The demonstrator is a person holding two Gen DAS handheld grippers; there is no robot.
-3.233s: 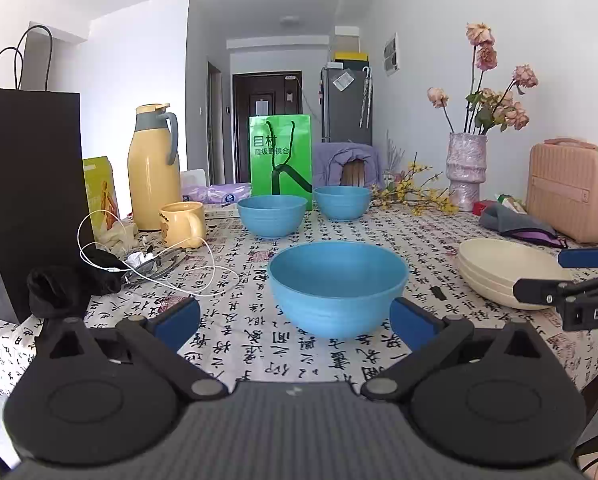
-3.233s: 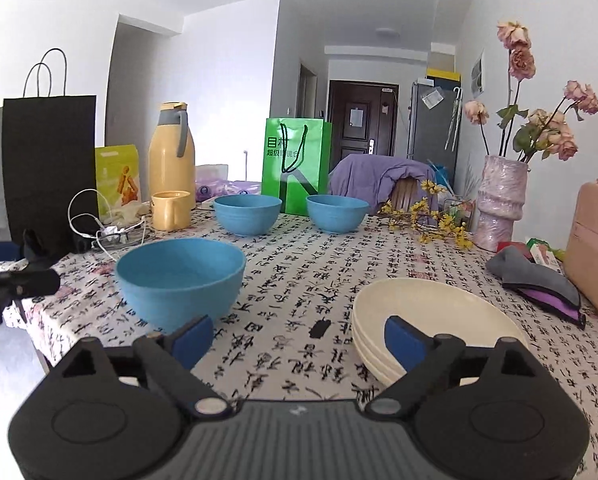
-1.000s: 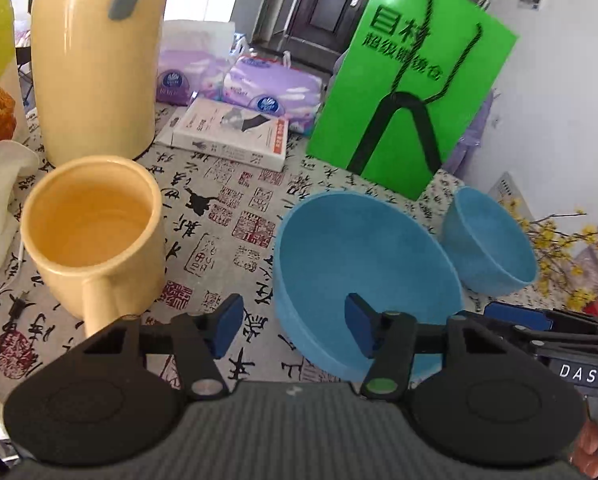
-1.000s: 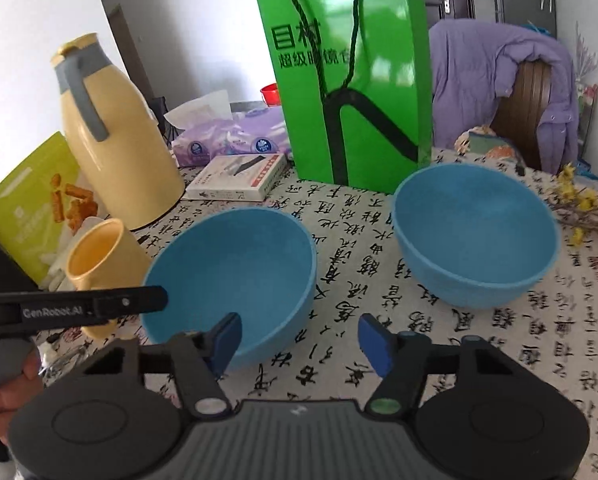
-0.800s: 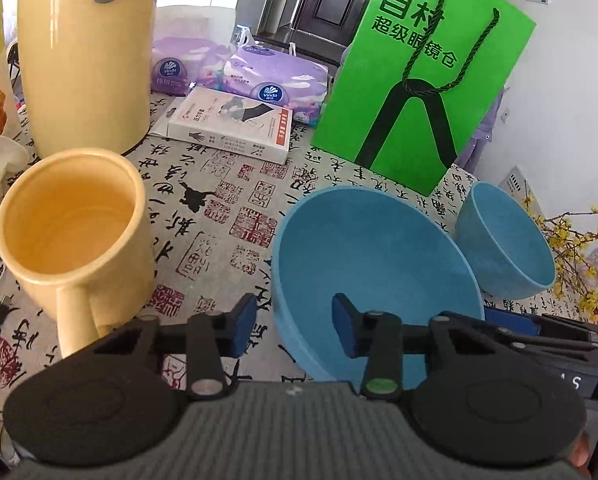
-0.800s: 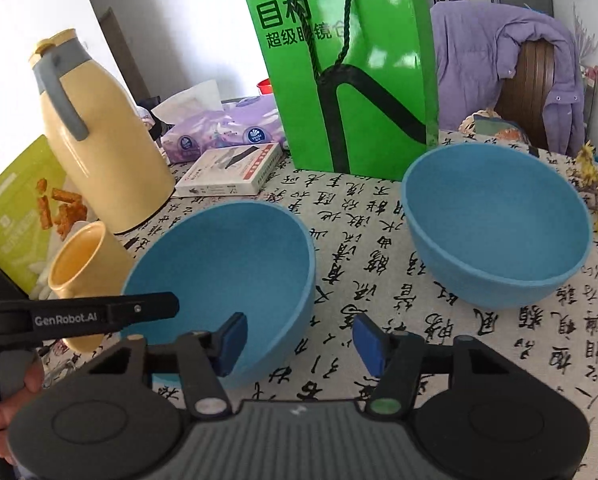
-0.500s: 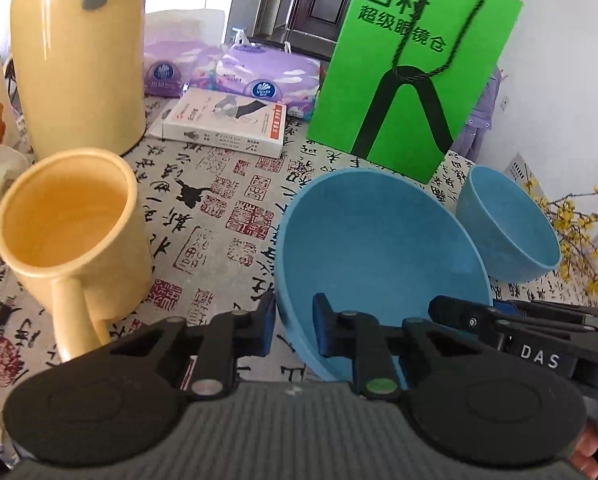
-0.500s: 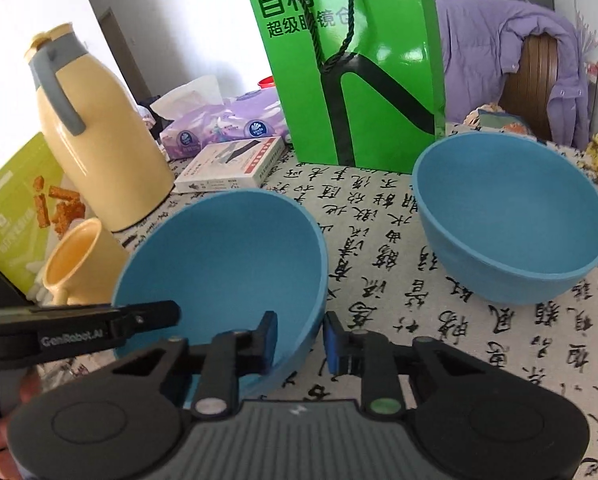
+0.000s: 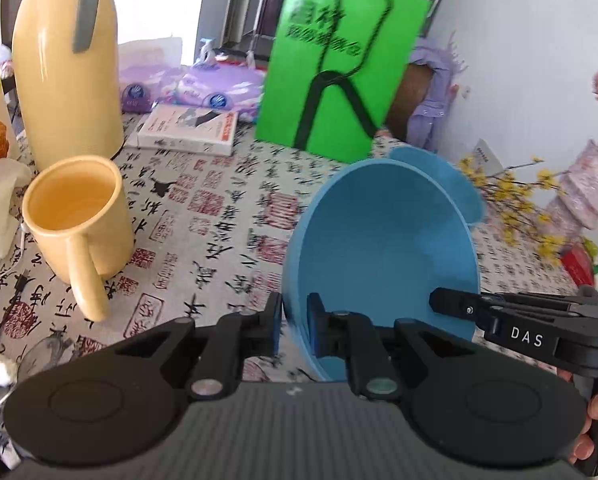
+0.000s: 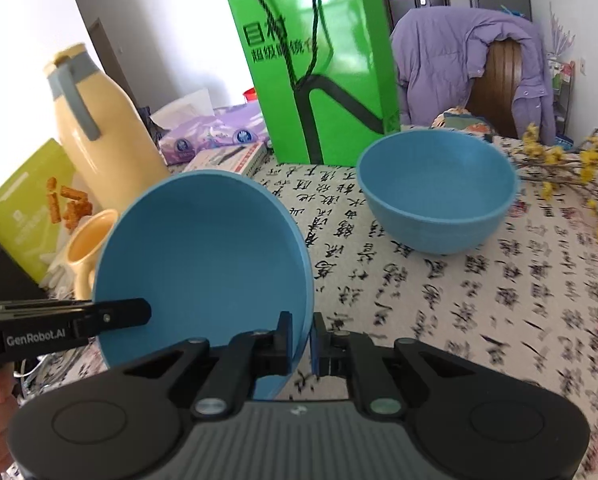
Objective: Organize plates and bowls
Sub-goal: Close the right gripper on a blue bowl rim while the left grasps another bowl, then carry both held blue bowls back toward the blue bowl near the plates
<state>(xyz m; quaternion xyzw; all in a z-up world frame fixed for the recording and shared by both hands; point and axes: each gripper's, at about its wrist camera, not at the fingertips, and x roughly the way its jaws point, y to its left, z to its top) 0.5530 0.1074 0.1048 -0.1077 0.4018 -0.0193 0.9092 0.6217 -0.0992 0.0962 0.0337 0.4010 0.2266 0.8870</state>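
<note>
Blue is the bowl [image 9: 383, 248] that both claws are holding, and it is tipped up on its side above the table [image 9: 227, 208], its open face turned toward the cameras. The left gripper [image 9: 293, 328] has just been closing, and its two fingers now pinch the bowl's near rim, one inside and one outside. The right gripper [image 10: 301, 340] has just been closing too, and it pinches the rim on the other side of the same bowl [image 10: 203, 256]. A second blue bowl [image 10: 437, 204] sits flat on the table cloth, toward the far edge, just in front of the green bag [image 10: 319, 72]. In the left view this second bowl [image 9: 459, 184] peeks out from behind the tipped one. A yellow mug [image 9: 79, 216] stands near the left edge of the table, apart from the held bowl. Behind it stands a tall yellow jug [image 9: 63, 64]. Part of a hand [image 9: 591, 428] shows at the lower right of the left view.
</note>
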